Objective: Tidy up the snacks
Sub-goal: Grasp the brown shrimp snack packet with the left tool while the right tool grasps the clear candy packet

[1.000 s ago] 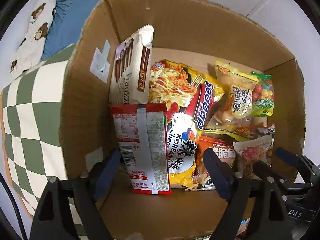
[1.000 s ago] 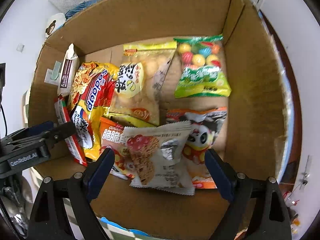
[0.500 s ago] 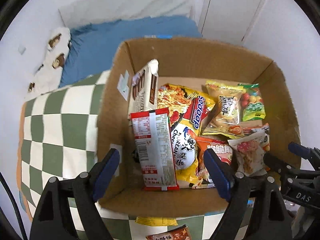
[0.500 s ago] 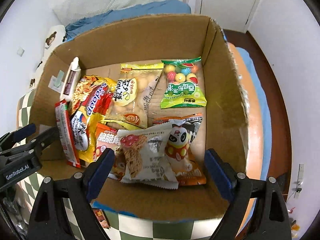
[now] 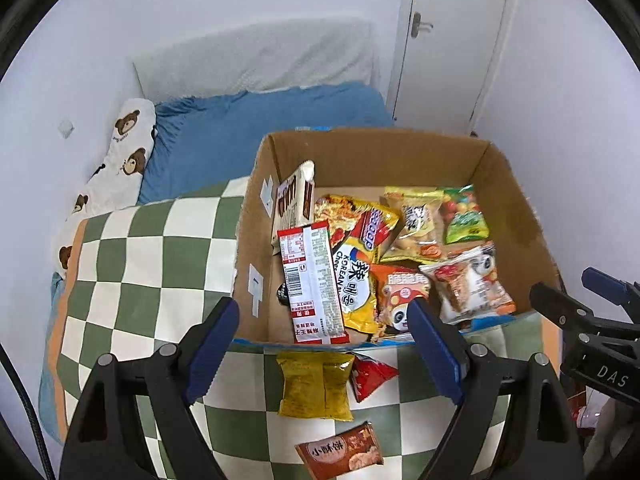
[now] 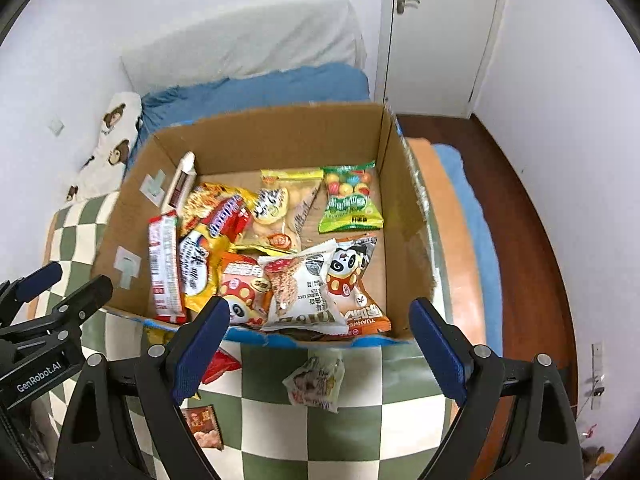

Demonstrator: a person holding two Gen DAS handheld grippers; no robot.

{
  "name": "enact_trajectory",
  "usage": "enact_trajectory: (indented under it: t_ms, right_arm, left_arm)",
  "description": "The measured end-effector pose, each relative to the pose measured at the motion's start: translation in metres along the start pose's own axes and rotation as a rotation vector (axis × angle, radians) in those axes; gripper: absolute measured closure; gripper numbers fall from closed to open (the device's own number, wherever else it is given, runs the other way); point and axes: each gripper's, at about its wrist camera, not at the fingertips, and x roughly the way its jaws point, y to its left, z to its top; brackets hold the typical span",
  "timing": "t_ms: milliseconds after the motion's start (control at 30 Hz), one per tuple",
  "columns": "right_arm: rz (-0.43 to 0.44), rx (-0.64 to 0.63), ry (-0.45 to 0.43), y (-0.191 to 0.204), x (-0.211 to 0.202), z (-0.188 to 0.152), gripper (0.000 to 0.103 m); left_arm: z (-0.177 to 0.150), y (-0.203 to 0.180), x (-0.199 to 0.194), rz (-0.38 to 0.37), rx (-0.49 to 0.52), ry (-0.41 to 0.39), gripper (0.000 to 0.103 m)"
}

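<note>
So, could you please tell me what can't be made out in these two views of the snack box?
- Left wrist view: the red packet on the checkered blanket is half covered by the yellow packet.
- Right wrist view: the brown biscuit packet is partly behind the right gripper's finger.
- Both views: the cardboard box's floor lies under snacks.

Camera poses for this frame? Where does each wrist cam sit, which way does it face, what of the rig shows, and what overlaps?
Left wrist: on the left gripper, above the checkered blanket, looking forward and down into the cardboard box; its own open blue-padded fingers show, plus the right gripper at the right edge.
Right wrist: on the right gripper, same heading, further right; own open fingers show, left gripper at the left edge.
Shared: box, its snacks, the blanket, the white door.
</note>
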Motion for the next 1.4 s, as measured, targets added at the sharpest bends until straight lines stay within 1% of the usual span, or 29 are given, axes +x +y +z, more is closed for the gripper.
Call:
enact_trajectory:
  t_ms: [133, 200, 300, 400, 467, 533, 633, 733, 800, 833, 900, 967, 1033, 1067, 1133, 1200, 1233, 1300, 1400]
  right_arm:
    - [0.006, 0.007, -0.059, 0.002, -0.027, -0.007, 0.010]
    - [0.005, 0.000, -0.095, 0.004, -0.043, -0.010, 0.010]
    - [-0.001, -0.014, -0.148, 0.009, -0.066, -0.016, 0.010]
    - [0.011, -0.011, -0.177, 0.009, -0.086, -0.019, 0.010]
    - [0.017, -0.005, -0.191, 0.007, -0.097, -0.019, 0.010]
    - [0.026, 0.009, -0.196, 0.005, -0.102, -0.021, 0.010]
    - [0.058, 0.052, -0.153, -0.004, -0.096, -0.028, 0.010]
    - [0.074, 0.090, -0.057, -0.014, -0.066, -0.043, 0.010]
    - [0.093, 0.112, 0.015, -0.020, -0.041, -0.052, 0.010]
    - [0.101, 0.127, 0.056, -0.024, -0.024, -0.058, 0.010]
    - [0.105, 0.138, 0.122, -0.027, 0.007, -0.067, 0.010]
    - [0.111, 0.151, 0.186, -0.029, 0.038, -0.075, 0.010]
    - [0.125, 0.168, 0.237, -0.030, 0.064, -0.082, 0.010]
    - [0.128, 0.172, 0.258, -0.030, 0.076, -0.085, 0.010]
    - [0.116, 0.171, 0.292, -0.029, 0.098, -0.090, 0.010]
    - [0.113, 0.163, 0.313, -0.025, 0.115, -0.092, 0.012]
    - [0.111, 0.157, 0.317, -0.024, 0.120, -0.091, 0.013]
    - [0.113, 0.146, 0.331, -0.020, 0.133, -0.091, 0.016]
    - [0.093, 0.141, 0.343, -0.018, 0.144, -0.088, 0.031]
  left_arm:
    - [-0.003, -0.004, -0.027, 0.000, 0.004, -0.054, 0.017]
    - [-0.005, -0.005, -0.039, -0.012, 0.001, -0.074, 0.017]
    - [-0.007, -0.007, -0.054, -0.026, 0.001, -0.093, 0.017]
    - [-0.008, -0.009, -0.068, -0.030, 0.004, -0.115, 0.017]
    - [-0.010, -0.008, -0.074, -0.038, -0.003, -0.124, 0.017]
    - [-0.013, -0.006, -0.075, -0.033, -0.005, -0.113, 0.017]
    - [-0.026, -0.002, -0.065, -0.016, 0.011, -0.077, 0.017]
    - [-0.051, 0.001, -0.039, 0.017, 0.076, 0.008, 0.017]
    - [-0.075, 0.000, -0.014, 0.053, 0.154, 0.085, 0.017]
    - [-0.084, -0.001, -0.005, 0.058, 0.187, 0.114, 0.017]
    - [-0.108, -0.007, 0.020, 0.073, 0.287, 0.192, 0.017]
    - [-0.126, -0.016, 0.039, 0.068, 0.384, 0.253, 0.017]
    - [-0.143, -0.028, 0.057, 0.068, 0.493, 0.298, 0.017]
    - [-0.148, -0.033, 0.064, 0.064, 0.532, 0.313, 0.017]
    - [-0.158, -0.044, 0.080, 0.069, 0.619, 0.348, 0.017]
    - [-0.164, -0.051, 0.094, 0.062, 0.668, 0.386, 0.017]
    - [-0.166, -0.054, 0.102, 0.054, 0.688, 0.419, 0.017]
    - [-0.167, -0.057, 0.110, 0.034, 0.700, 0.441, 0.017]
    - [-0.163, -0.060, 0.113, -0.014, 0.689, 0.449, 0.017]
